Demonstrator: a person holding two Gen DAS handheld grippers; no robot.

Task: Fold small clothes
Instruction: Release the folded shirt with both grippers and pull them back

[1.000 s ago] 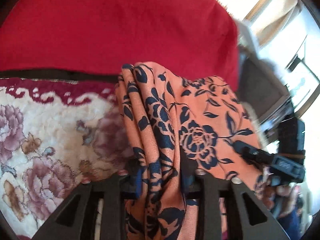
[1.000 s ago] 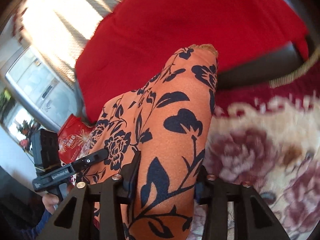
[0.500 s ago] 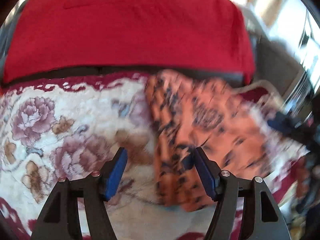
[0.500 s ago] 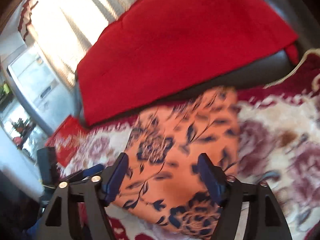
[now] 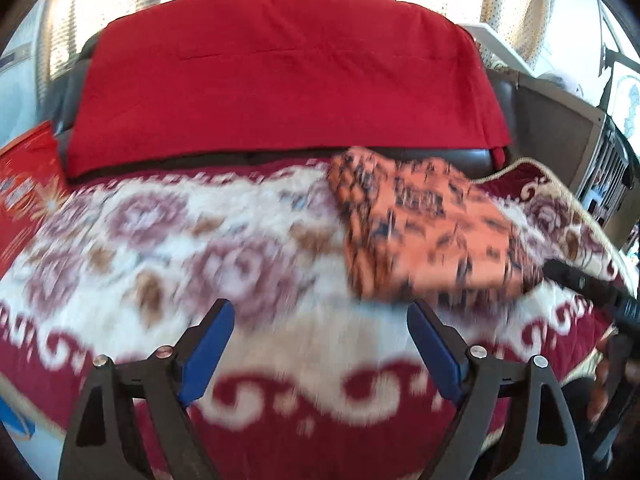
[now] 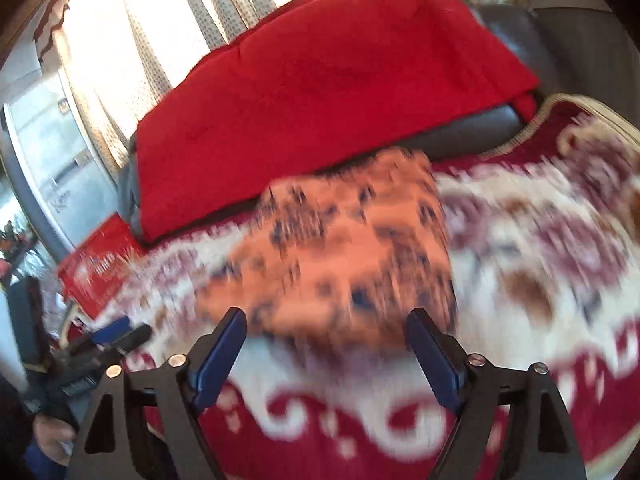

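A folded orange garment with a dark blue flower print [image 5: 424,228] [image 6: 344,252] lies on the floral blanket [image 5: 168,248] [image 6: 540,240], blurred by motion. My left gripper [image 5: 320,320] hangs over the blanket, down and left of the garment; its jaws are opening and nothing is between them. My right gripper [image 6: 326,326] is just in front of the garment's near edge; its jaws are opening too, and its blue pads [image 6: 218,356] stand clear of the cloth. The other gripper shows at the edge of each wrist view.
A red cloth [image 5: 280,72] [image 6: 320,88] drapes the dark backrest behind the blanket. A red printed box [image 5: 24,184] [image 6: 100,264] sits at the left. Curtains and a bright window are behind. A hand [image 6: 52,436] holds the left gripper's handle.
Both grippers let go of the orange garment, opened wide and pulled back from it. The garment dropped from hanging in the jaws to lying folded on the blanket.
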